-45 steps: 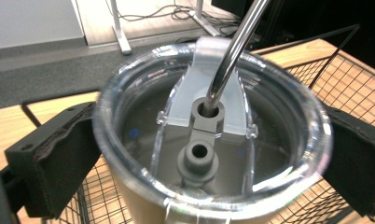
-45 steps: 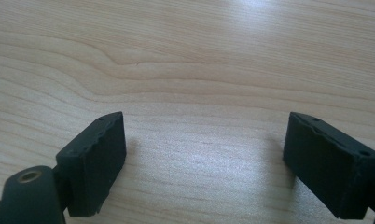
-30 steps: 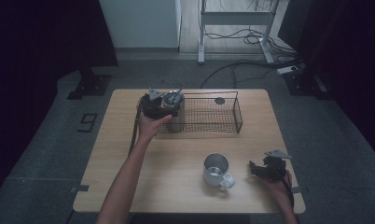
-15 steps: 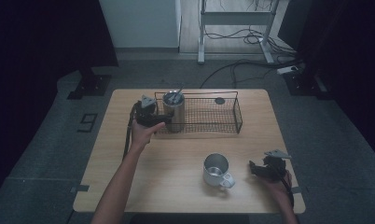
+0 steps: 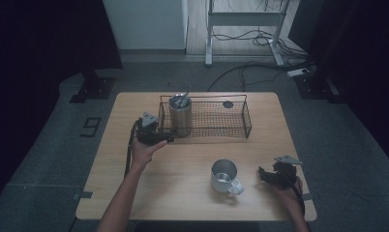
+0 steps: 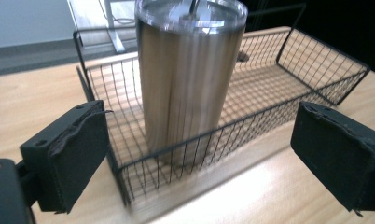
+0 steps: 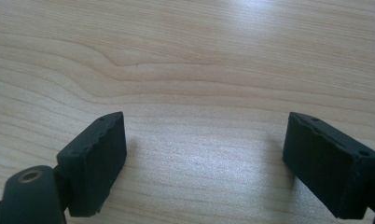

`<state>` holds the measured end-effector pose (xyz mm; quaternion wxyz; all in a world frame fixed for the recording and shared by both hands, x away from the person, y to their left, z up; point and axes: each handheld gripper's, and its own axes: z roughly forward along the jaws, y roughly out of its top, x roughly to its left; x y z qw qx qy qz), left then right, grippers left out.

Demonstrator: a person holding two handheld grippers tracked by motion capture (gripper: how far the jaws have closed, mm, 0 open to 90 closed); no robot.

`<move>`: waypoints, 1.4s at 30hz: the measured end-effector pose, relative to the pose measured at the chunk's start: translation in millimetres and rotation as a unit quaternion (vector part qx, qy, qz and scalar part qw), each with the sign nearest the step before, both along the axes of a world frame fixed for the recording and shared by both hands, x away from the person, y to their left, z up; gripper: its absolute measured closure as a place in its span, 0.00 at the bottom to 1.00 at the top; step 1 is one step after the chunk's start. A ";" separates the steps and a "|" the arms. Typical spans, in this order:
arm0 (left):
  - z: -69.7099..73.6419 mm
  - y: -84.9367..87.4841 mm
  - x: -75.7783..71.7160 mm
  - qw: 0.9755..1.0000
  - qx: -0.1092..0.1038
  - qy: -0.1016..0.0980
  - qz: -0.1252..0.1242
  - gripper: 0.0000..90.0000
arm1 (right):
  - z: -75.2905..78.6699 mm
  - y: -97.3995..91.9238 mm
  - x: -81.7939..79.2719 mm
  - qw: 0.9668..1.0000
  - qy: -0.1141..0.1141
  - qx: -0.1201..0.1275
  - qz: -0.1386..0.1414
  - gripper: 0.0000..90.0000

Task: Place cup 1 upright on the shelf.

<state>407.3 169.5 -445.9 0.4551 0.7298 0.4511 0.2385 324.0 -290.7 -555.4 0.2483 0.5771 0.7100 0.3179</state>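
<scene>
A steel tumbler with a lid stands upright in the left end of a black wire basket. My left gripper sits just outside the basket's left front corner, facing the tumbler. Its jaws have just been closing a little but still stand apart, with nothing between them. A steel mug stands on the wooden table at the front right. My right gripper rests to the right of the mug, open over bare wood.
A small dark disc lies at the back of the basket. The table's front edge is close to the right hand. On the floor behind the table are cables and a metal frame.
The left gripper was around the tumbler over the basket's left end. It has let go and drawn back to the left and toward the person; the tumbler stands alone. The right hand kept still.
</scene>
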 end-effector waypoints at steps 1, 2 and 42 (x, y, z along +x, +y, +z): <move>-1.3 1.5 -2.3 1.000 0.000 0.002 0.001 0.05 | 0.0 0.0 0.0 1.000 0.000 0.000 0.000 0.15; -1.3 1.5 -2.3 1.000 0.000 0.002 0.001 0.06 | 0.0 0.0 0.0 1.000 0.000 0.000 0.000 0.15; -76.6 57.5 -83.4 0.998 0.017 0.058 0.008 0.12 | 0.0 0.0 -0.1 1.000 0.000 -0.001 0.000 0.15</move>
